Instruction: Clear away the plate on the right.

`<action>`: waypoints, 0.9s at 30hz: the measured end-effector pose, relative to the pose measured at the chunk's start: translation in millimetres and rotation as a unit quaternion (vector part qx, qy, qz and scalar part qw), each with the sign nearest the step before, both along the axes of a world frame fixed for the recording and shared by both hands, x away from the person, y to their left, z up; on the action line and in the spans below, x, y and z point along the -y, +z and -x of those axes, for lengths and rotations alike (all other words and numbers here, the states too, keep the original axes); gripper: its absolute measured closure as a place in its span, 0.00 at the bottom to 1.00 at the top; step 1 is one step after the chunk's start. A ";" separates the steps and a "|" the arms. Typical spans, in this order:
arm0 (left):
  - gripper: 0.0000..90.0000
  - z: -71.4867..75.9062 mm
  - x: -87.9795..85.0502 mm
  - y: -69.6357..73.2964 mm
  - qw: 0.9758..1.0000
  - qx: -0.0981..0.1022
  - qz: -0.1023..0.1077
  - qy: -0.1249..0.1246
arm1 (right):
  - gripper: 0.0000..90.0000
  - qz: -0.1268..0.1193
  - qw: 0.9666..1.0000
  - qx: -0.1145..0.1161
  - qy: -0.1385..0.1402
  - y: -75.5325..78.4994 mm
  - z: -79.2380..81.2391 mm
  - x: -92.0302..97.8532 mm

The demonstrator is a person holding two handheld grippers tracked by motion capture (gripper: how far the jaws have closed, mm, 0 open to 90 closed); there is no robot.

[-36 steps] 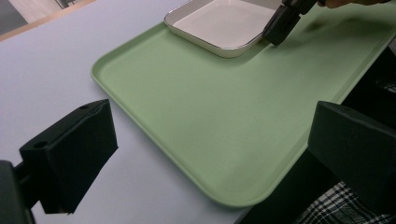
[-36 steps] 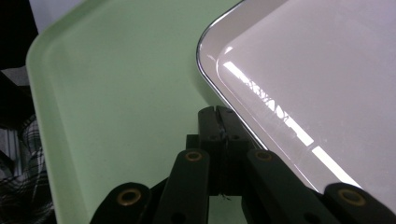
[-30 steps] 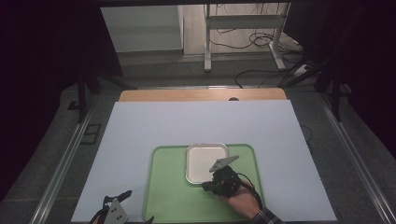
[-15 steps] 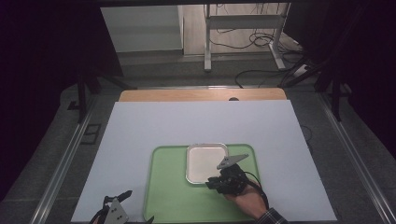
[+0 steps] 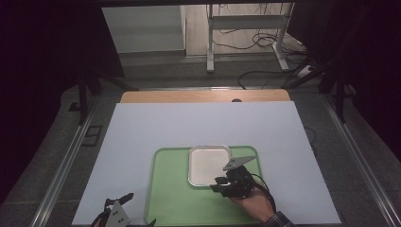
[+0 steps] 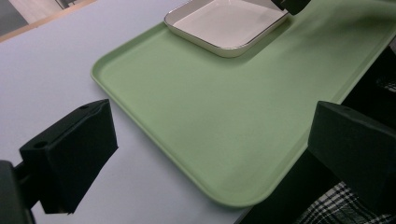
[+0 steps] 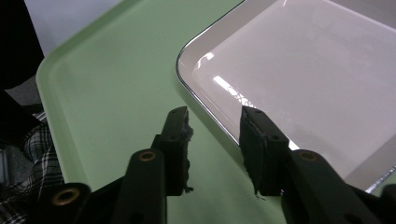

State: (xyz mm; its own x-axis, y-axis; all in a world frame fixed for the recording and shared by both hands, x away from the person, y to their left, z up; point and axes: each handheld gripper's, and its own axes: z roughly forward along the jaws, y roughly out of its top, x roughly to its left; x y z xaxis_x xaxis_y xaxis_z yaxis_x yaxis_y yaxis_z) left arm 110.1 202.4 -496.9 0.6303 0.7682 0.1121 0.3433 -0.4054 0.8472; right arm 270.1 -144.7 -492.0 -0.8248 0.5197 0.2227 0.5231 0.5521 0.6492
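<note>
The dish (image 5: 209, 164) is a white rectangular tray with a metal rim and rounded corners. It lies flat in the upper right part of the green tray (image 5: 175, 198), which sits on the desk (image 5: 189, 123) in the lower centre of the high view. The long axis of the dish runs from the bottom of the frame toward the top, nearly parallel to the side edges of the tray.

The right gripper (image 5: 218, 185) is at the lower right corner of the dish. Its fingers (image 7: 177, 135) have just been opening and now stand apart on either side of the dish rim (image 7: 205, 116), not pressing on it.

The left gripper (image 5: 127, 196) is at the lower left of the high view, beside the tray. Its fingers (image 6: 74, 144) are wide apart, with nothing between them.
</note>
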 end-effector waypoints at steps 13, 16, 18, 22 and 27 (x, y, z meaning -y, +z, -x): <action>0.01 0.0 -0.7 0.1 1.000 -0.001 0.001 0.000 | 0.46 0.002 1.000 0.019 -0.010 6.4 2.8 8.3; 0.01 0.0 -0.6 0.0 1.000 0.000 0.004 0.001 | 0.42 -0.002 1.000 0.024 -0.010 7.9 3.2 10.8; 0.01 0.1 -0.5 -0.1 1.000 0.000 0.003 0.001 | 0.39 -0.006 1.000 0.025 -0.012 8.9 3.9 12.4; 0.01 0.0 -0.6 0.1 1.000 -0.001 0.001 0.000 | 0.33 -0.010 0.999 0.028 -0.013 10.5 5.2 15.9; 0.01 0.0 -0.4 0.0 1.000 -0.001 0.000 0.000 | 0.26 -0.004 0.999 0.040 -0.014 10.8 6.8 19.4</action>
